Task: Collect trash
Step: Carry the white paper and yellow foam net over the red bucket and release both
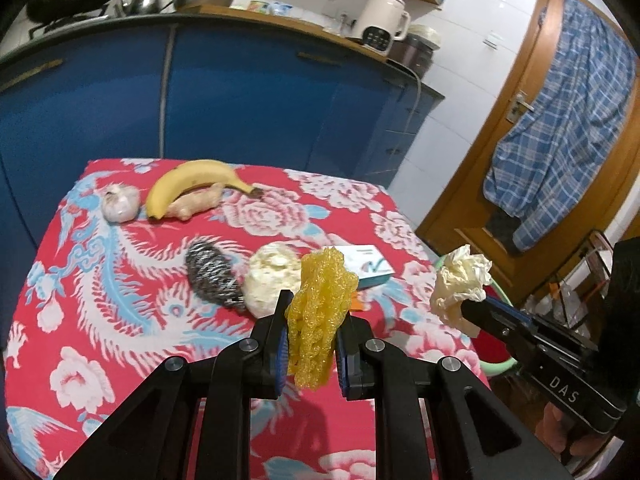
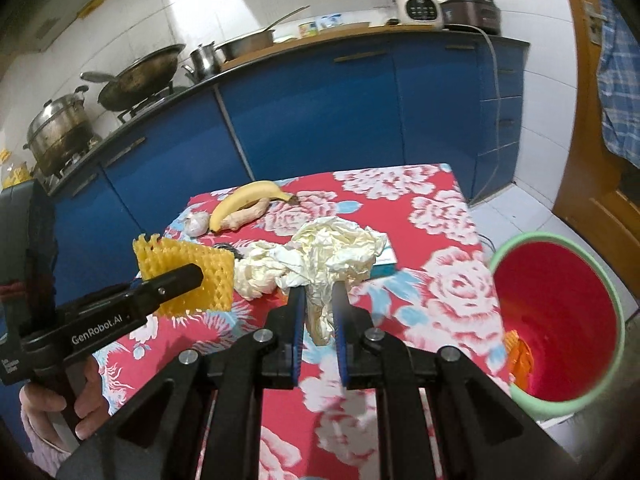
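Observation:
My left gripper (image 1: 310, 326) is shut on a yellow foam net (image 1: 320, 312) and holds it above the red flowered table (image 1: 120, 300); it also shows in the right wrist view (image 2: 188, 276). My right gripper (image 2: 319, 308) is shut on a crumpled cream paper (image 2: 336, 252), held above the table; this paper also shows in the left wrist view (image 1: 464, 284). A second crumpled white wad (image 1: 272, 276) lies on the table. A red bin with a green rim (image 2: 560, 320) stands by the table's right edge, with orange trash inside.
On the table lie a banana (image 1: 192, 180), a ginger root (image 1: 196, 204), a garlic bulb (image 1: 120, 202), a steel scrubber (image 1: 214, 276) and a small white box (image 1: 370, 266). Blue cabinets (image 1: 240, 100) stand behind. A wooden door (image 1: 520, 140) is at right.

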A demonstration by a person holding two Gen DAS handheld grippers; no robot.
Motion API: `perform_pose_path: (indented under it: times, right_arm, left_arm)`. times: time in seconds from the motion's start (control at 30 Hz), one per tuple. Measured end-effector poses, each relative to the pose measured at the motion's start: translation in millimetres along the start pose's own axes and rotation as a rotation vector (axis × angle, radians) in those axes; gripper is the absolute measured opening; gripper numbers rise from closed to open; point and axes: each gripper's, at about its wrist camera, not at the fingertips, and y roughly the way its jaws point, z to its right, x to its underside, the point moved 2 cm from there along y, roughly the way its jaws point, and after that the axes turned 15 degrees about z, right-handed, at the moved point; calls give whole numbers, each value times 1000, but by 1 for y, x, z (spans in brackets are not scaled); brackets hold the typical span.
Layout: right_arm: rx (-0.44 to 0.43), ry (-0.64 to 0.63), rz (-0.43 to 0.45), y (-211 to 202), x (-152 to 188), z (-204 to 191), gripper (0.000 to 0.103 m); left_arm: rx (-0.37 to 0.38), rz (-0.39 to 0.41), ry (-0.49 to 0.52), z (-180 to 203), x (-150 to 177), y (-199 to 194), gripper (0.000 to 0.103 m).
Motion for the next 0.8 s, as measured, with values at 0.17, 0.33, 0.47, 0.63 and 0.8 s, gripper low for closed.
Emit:
perform_pose_path:
  times: [0.17, 0.33, 0.47, 0.63, 0.8]
  right_arm:
    - [37, 37, 14, -17, 2, 22, 16]
    - [85, 77, 31, -35, 5, 49, 16]
    - [118, 107, 38, -47, 8, 70, 16]
    - [162, 152, 47, -59, 13, 99, 16]
    - [207, 194, 46, -66, 20, 126, 16]
  left_arm:
    - [36, -9, 36, 26, 0, 2, 18]
    - [73, -24, 72, 52, 2, 9, 18]
    - [100, -32, 101, 73, 3, 14, 18]
    - [131, -48, 136, 99, 7, 24, 18]
    - [161, -66, 171, 124, 10, 35, 18]
